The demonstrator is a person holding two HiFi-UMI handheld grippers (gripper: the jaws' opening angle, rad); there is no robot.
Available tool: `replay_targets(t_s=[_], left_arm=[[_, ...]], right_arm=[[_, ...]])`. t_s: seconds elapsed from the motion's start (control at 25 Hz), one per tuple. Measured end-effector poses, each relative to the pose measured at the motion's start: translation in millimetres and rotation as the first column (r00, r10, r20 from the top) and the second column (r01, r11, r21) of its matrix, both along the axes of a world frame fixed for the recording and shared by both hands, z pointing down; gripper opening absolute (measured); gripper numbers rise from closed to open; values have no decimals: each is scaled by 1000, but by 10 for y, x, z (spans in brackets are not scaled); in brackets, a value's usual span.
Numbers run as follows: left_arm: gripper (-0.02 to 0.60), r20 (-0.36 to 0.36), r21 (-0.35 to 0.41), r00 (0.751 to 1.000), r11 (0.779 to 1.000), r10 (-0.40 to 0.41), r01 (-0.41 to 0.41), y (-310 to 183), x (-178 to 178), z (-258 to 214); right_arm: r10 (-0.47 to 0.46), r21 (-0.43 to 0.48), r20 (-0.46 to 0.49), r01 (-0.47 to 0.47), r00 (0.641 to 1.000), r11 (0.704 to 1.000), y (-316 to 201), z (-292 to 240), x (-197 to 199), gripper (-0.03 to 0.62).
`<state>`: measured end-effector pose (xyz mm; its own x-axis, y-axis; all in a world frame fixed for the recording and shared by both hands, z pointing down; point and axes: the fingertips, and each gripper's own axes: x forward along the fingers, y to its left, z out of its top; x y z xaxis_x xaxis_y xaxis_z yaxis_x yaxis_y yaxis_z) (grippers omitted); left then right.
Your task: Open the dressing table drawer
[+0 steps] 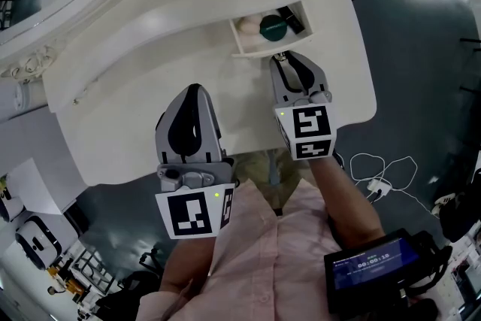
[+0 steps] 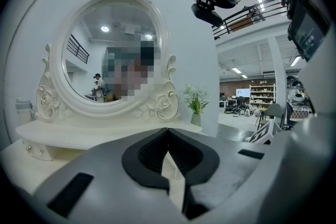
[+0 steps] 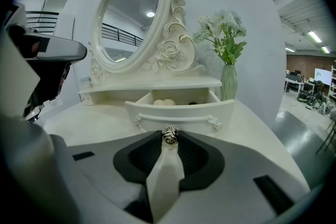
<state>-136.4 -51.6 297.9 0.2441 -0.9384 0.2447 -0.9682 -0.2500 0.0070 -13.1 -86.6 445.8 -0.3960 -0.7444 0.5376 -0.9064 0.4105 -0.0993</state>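
The small cream drawer [image 1: 264, 32] stands pulled out of the low shelf on the white tabletop [image 1: 150, 86], right of the oval mirror [image 3: 131, 18]. Its long side runs crosswise and its front faces the person. The right gripper's [image 1: 282, 58] jaws pinch its metal rose knob [image 3: 169, 135], hidden in the head view. The contents are half-hidden: pale balls, something dark green. The left gripper [image 1: 194, 91] hovers with its jaws together, empty.
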Motion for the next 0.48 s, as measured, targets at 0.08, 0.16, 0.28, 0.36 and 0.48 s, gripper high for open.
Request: replay_targets(t_s=[0.08,0.16,0.28,0.36,0.48], left_arm=[[21,0,1,1000,1000,1,-1,-1,3,2],[21,1,2,1000,1000,1,-1,-9,5,5],[21,2,5,1000,1000,2,-2,-16,4,-6],[21,4,8,1000,1000,2,-2,-10,5,-18],[21,5,10,1000,1000,2,-2,22,29,-28]], right_arm=[[-1,-1,4,1,1000,1000,-5,-7,-10,104],[-9,-3,10,10,1000,1000,-9,-4,-28,104],[-21,-6,17,22,1000,1000,-5,1,-49,106],[-21,-11,21,21,1000,1000,12,10,-36,106],[-15,-24,36,16,999,1000,75,19,17,109]])
